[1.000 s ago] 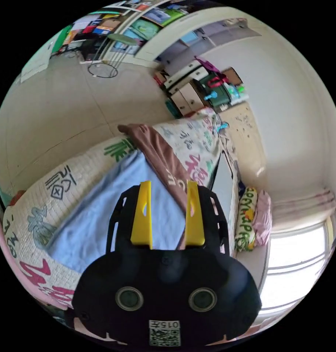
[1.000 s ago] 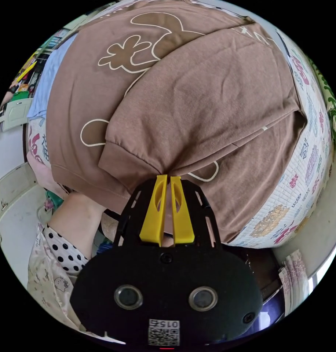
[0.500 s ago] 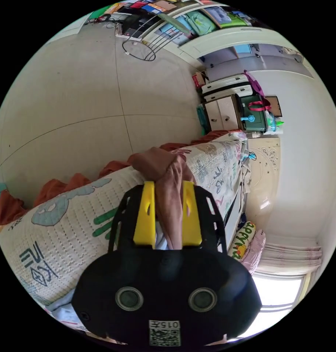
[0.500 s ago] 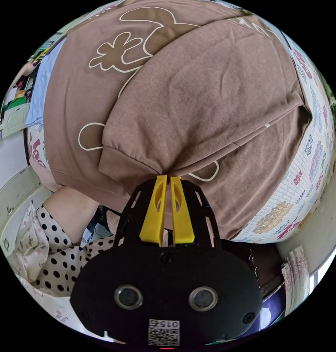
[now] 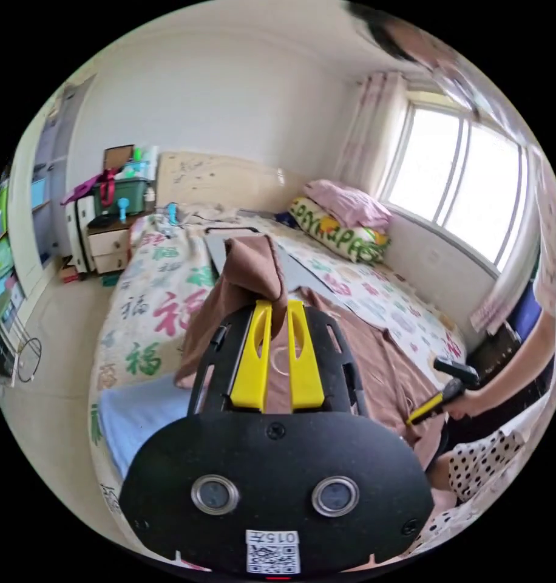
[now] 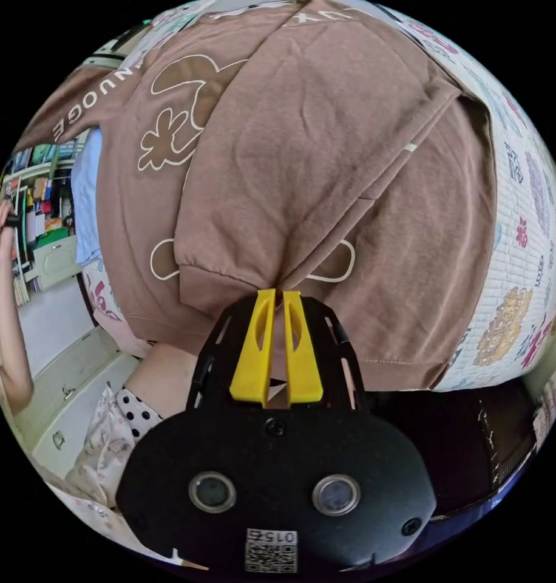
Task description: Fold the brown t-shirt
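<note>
Spread over the bed point(image 5: 138, 291) at frame centre: the t-shirt point(image 6: 326, 152). Mid-fold, by the look of it. Left gripper point(image 5: 277, 319) clamped tight on a raised bunch of cloth; right gripper point(image 6: 277, 303) pinched on the sleeve edge. Next, likely: carry across, lay flat, release.

Left gripper view looks along the bed point(image 5: 169, 273) toward the headboard; right gripper view looks down close at the shirt point(image 6: 326, 152), shared by both.
</note>
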Demonstrator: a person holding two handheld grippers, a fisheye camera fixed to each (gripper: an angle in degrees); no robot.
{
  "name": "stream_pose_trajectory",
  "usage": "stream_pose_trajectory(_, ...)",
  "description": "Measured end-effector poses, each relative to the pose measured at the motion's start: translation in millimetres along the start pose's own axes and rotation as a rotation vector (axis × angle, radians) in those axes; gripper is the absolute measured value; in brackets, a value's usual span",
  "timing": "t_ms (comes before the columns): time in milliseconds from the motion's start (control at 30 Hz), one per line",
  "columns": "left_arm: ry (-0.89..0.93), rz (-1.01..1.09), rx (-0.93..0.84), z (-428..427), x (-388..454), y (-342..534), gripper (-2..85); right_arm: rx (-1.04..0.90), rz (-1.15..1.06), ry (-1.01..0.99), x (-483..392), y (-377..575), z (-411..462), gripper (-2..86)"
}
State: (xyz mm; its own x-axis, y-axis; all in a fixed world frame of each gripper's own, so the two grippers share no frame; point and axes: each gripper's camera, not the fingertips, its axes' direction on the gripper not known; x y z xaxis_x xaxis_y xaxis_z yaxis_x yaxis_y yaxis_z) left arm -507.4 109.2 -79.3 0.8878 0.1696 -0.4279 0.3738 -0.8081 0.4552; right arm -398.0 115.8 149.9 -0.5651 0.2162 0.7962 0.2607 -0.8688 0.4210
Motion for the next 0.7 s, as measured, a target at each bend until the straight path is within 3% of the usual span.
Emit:
stream_pose_trajectory(100, 0.05, 0.087, -0.137, 46.1, 146.0, 74.1, 4.3, 0.043, 0.046, -0.143, 34.5, 1.1, -46.3, 7.3)
stream_pose_trajectory(167, 0.04, 0.097, -0.273, 90.8, 233.9, 147.3, 4.3, 0.114, 0.107, -0.349, 76.3, 7.5, -92.1, 9.5)
stream_pose_trajectory(267, 0.025, 0.087, -0.456, 142.3, 309.7, 233.0, 4.5, 0.189, 0.151, -0.577, 126.0, 4.0, -143.2, 13.4)
stream_pose_trajectory(400, -0.059, 0.171, -0.501, 163.5, 374.4, 299.9, 4.8, 0.196, 0.166, -0.8, 160.6, -30.3, -175.4, 17.3)
stream_pose_trajectory(567, -0.159, 0.628, -0.529, 179.0, 468.3, 364.4, 5.3, 0.101, 0.16, -1.041, 159.8, -96.2, -197.9, 20.2)
stream_pose_trajectory(700, -0.143, 0.871, -0.557, 186.8, 501.8, 414.2, 5.5, 0.081, 0.18, -1.048, 166.7, -117.7, -216.4, 20.5)
